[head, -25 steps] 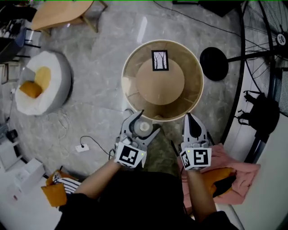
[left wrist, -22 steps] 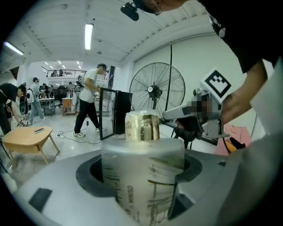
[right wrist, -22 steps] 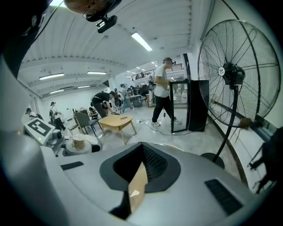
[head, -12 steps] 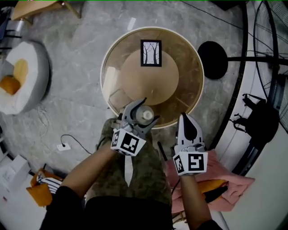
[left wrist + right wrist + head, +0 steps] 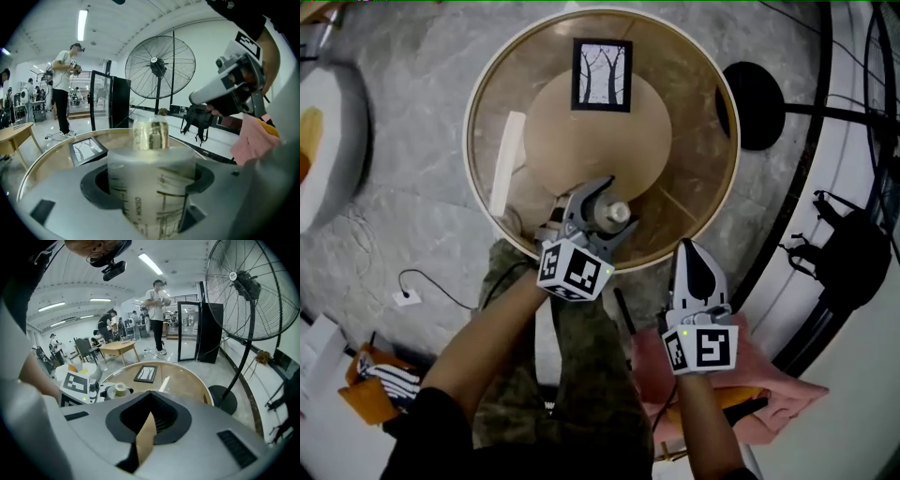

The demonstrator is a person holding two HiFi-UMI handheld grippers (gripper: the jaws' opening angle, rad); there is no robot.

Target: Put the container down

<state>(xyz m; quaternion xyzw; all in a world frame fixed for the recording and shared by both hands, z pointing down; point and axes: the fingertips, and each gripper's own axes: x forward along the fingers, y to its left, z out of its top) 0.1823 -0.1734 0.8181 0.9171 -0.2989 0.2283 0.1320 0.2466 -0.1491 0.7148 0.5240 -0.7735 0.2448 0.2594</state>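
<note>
A translucent printed container (image 5: 618, 213) with a pale cap stands upright in my left gripper (image 5: 602, 208), which is shut on it. It hangs over the near part of a round glass-topped table (image 5: 485, 112). In the left gripper view the container (image 5: 152, 183) fills the space between the jaws of the left gripper (image 5: 150, 199), its cap above them. My right gripper (image 5: 694, 261) is shut with nothing in it, just outside the table's near right rim. In the right gripper view, the right gripper (image 5: 149, 425) faces the table (image 5: 187, 385) and the container (image 5: 120, 389).
A framed tree picture (image 5: 602, 74) lies at the table's far side. A standing fan's black base (image 5: 759, 92) and pole are right of the table, with a black bag (image 5: 853, 262) beyond. A pink cloth (image 5: 755, 361) lies by my right arm. People stand far off.
The table has come closer in the view. My left gripper has carried the container from outside the near rim to over the glass top. The right gripper stays just short of the rim.
</note>
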